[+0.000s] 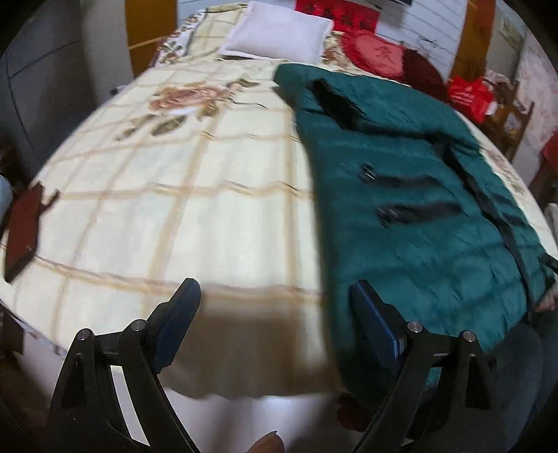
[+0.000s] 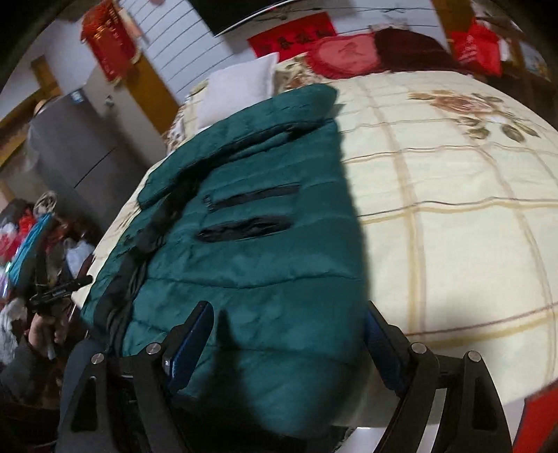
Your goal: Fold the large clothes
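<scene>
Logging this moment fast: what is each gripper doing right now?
Left gripper: open, holding nothing, above the bedspread beside the green jacket.
Right gripper: open, jaws either side of the jacket's near end, not clamped.

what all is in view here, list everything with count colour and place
jacket: one, dark green, puffy, lying along one side of the bed, part folded
bed cover: one, cream with tan checks and rose prints, spread over the bed
pillow: one, white, at the head of the bed
heart cushion: one, red, at the head beside the pillow
dark red cushion: one, next to the heart cushion
red banner: one, on the wall behind the bed
red bag: one, beside the bed
left gripper: black with blue pads, open, above the near bed edge
right gripper: same colours, open, over the jacket hem
</scene>
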`<action>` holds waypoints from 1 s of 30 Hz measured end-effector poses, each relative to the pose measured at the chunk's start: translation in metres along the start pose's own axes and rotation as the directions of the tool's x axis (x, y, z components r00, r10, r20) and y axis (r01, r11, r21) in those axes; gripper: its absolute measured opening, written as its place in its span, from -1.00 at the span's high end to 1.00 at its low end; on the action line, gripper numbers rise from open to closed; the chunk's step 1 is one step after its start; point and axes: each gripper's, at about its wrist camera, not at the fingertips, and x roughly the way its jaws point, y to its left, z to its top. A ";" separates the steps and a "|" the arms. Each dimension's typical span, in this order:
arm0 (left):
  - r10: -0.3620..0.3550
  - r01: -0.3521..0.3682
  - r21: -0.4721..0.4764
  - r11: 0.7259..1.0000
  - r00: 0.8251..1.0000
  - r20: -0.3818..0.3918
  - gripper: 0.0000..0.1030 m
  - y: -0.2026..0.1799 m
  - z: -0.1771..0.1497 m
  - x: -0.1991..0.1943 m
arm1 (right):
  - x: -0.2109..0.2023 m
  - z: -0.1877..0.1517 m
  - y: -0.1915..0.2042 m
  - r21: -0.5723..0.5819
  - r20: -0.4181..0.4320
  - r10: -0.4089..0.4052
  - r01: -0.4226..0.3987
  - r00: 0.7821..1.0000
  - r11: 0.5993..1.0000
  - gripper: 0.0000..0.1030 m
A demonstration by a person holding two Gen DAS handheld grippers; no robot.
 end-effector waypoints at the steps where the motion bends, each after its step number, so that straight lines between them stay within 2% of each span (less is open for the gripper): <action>1: -0.025 0.025 0.008 1.000 1.000 0.004 -0.72 -0.007 -0.006 0.000 | 0.005 0.001 0.005 -0.018 0.000 0.001 -0.001 1.000 1.000 -0.62; 5: -0.119 0.119 0.044 0.992 0.993 -0.011 -0.72 -0.031 -0.022 0.005 | 0.013 -0.004 0.009 -0.024 0.044 0.046 -0.045 0.998 0.999 -0.62; 7: -0.133 0.133 0.048 0.990 0.991 0.001 -0.75 -0.037 -0.025 0.003 | 0.014 -0.007 0.008 -0.024 0.062 0.077 -0.076 0.995 0.997 -0.62; 9: -0.217 0.218 0.045 0.975 0.976 -0.018 -0.74 -0.040 -0.022 0.002 | 0.010 -0.009 0.004 -0.032 0.059 0.106 -0.104 0.993 0.994 -0.62; 11: -0.318 0.319 0.038 0.947 0.947 -0.037 -0.75 -0.043 -0.016 0.002 | 0.010 -0.012 0.006 -0.038 0.051 0.122 -0.120 0.991 0.992 -0.62; 14: -0.339 0.341 0.054 0.939 0.940 -0.036 -0.75 -0.044 -0.010 0.008 | 0.010 -0.011 0.006 -0.048 0.043 0.114 -0.112 0.993 0.993 -0.62; 17: -0.402 0.401 -0.035 0.915 0.915 -0.040 -0.75 -0.032 -0.004 0.008 | 0.006 -0.009 0.001 -0.046 0.050 0.095 -0.093 0.994 0.995 -0.62; 19: -0.419 0.416 -0.059 0.907 0.907 -0.042 -0.75 -0.028 -0.009 0.005 | 0.000 -0.013 -0.005 -0.054 0.053 0.083 -0.081 0.995 0.995 -0.62; 23: -0.407 0.407 -0.015 0.913 0.910 -0.084 -0.75 -0.029 -0.019 -0.005 | -0.006 -0.018 -0.008 -0.093 0.040 0.069 -0.065 0.997 0.994 -0.62; 30: -0.386 0.390 0.025 0.921 0.918 -0.085 -0.76 -0.058 0.007 0.018 | 0.000 -0.009 -0.012 -0.080 0.027 0.115 -0.112 0.993 0.990 -0.62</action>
